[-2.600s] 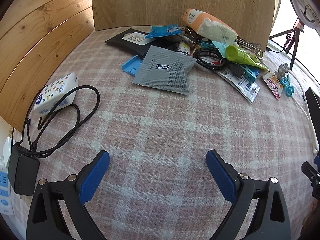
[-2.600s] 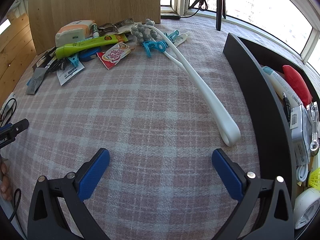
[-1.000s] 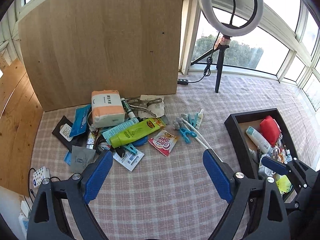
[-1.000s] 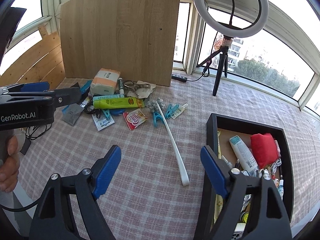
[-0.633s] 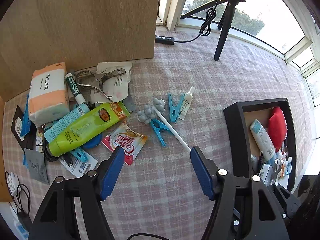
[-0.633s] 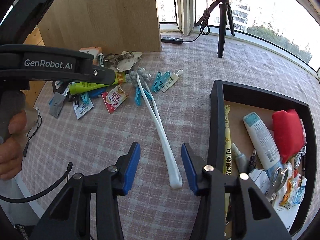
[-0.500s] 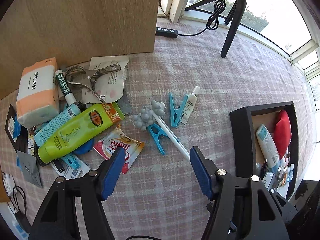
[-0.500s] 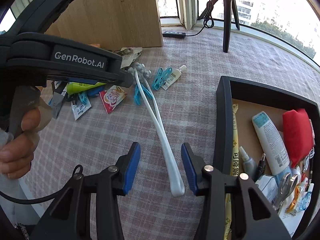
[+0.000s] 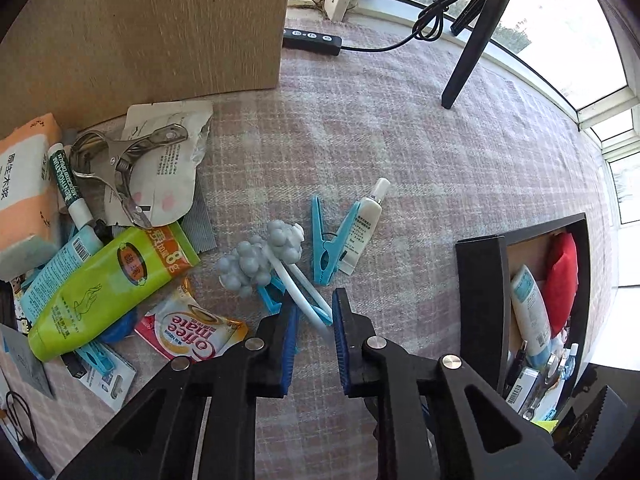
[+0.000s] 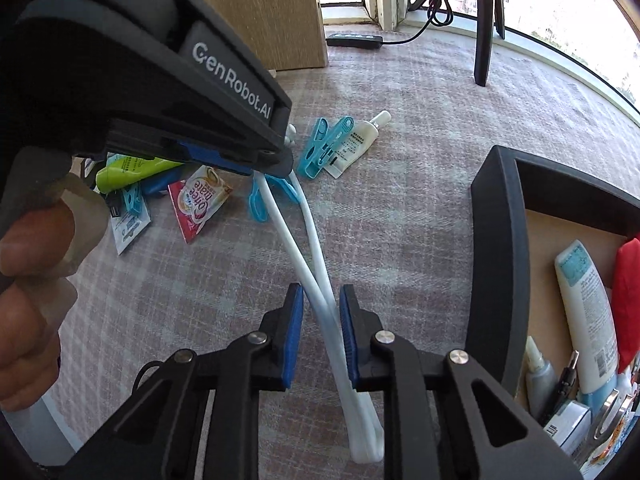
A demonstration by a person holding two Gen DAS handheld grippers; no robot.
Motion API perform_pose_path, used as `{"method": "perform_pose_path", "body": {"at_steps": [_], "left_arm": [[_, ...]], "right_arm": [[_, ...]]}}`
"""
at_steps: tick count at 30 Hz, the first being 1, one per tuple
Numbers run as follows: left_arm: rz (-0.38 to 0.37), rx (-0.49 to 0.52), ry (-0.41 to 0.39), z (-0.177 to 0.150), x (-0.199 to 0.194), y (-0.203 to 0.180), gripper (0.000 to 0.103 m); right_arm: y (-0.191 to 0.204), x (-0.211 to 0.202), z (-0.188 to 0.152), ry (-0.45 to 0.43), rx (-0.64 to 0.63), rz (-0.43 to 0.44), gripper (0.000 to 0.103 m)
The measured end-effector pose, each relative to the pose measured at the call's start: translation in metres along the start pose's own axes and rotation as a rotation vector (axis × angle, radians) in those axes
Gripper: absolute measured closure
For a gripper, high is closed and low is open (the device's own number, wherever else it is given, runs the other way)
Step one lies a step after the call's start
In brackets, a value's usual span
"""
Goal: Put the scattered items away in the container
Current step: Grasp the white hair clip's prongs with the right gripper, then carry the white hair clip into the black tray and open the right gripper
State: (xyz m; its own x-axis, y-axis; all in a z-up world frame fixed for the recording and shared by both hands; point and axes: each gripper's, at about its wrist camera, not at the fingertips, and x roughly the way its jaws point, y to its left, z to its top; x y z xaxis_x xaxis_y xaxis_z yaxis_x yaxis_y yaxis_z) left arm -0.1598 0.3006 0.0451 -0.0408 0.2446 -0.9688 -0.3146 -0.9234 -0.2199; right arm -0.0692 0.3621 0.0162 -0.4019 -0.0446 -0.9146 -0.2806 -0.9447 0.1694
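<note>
A long white looped massager with grey knobbed heads lies on the checked cloth. My left gripper straddles its arms near the heads, jaws narrow, pads close to the arms. My right gripper straddles the arms near the looped end, jaws narrow. I cannot tell whether either one is clamped on it. The black container stands to the right, holding a white tube, a red pouch and other items. The left gripper's body fills the upper left of the right wrist view.
Blue clothespegs, a small white tube, a coffee sachet, a green tube, a metal clip and a tissue pack lie scattered at left. A tripod leg and a wooden board stand behind.
Both grippers have come down onto the white massager. Both pairs of jaws have narrowed around its arms, the left near the heads, the right near the loop.
</note>
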Motion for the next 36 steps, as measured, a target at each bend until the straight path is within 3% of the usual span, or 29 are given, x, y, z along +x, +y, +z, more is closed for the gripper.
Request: {"method": "perform_pose_path", "body": {"at_steps": [7,15,22,30,32,34,35,36], "left_arm": [[-0.047,0.004,-0.018,-0.004,-0.008,-0.002,0.091],[-0.056,0.097,-0.1,-0.024,-0.054,-0.033,0.092],[-0.111,0.208,-0.128,-0.037,-0.076,-0.093,0.093],[-0.171,0.314,-0.105,-0.05,-0.077,-0.179,0.092],[-0.147,0.329,-0.112,-0.055,-0.078,-0.196,0.085],[-0.138,0.343,-0.127,-0.06,-0.08,-0.206,0.048],[-0.141,0.351,-0.147,-0.063,-0.084,-0.208,0.046],[-0.127,0.363,-0.168,-0.066,-0.087,-0.209,0.048]], "right_arm": [[0.005,-0.007,-0.007,-0.007,0.026,-0.005,0.09],[0.018,-0.055,-0.019,-0.075,0.033,0.043,0.094],[-0.004,-0.095,-0.025,-0.134,0.097,0.041,0.094],[-0.064,-0.139,-0.055,-0.186,0.214,-0.046,0.094],[-0.08,-0.148,-0.065,-0.203,0.246,-0.078,0.093],[-0.095,-0.158,-0.076,-0.226,0.279,-0.119,0.093],[-0.102,-0.163,-0.082,-0.241,0.301,-0.139,0.088],[-0.111,-0.168,-0.086,-0.251,0.331,-0.151,0.072]]}}
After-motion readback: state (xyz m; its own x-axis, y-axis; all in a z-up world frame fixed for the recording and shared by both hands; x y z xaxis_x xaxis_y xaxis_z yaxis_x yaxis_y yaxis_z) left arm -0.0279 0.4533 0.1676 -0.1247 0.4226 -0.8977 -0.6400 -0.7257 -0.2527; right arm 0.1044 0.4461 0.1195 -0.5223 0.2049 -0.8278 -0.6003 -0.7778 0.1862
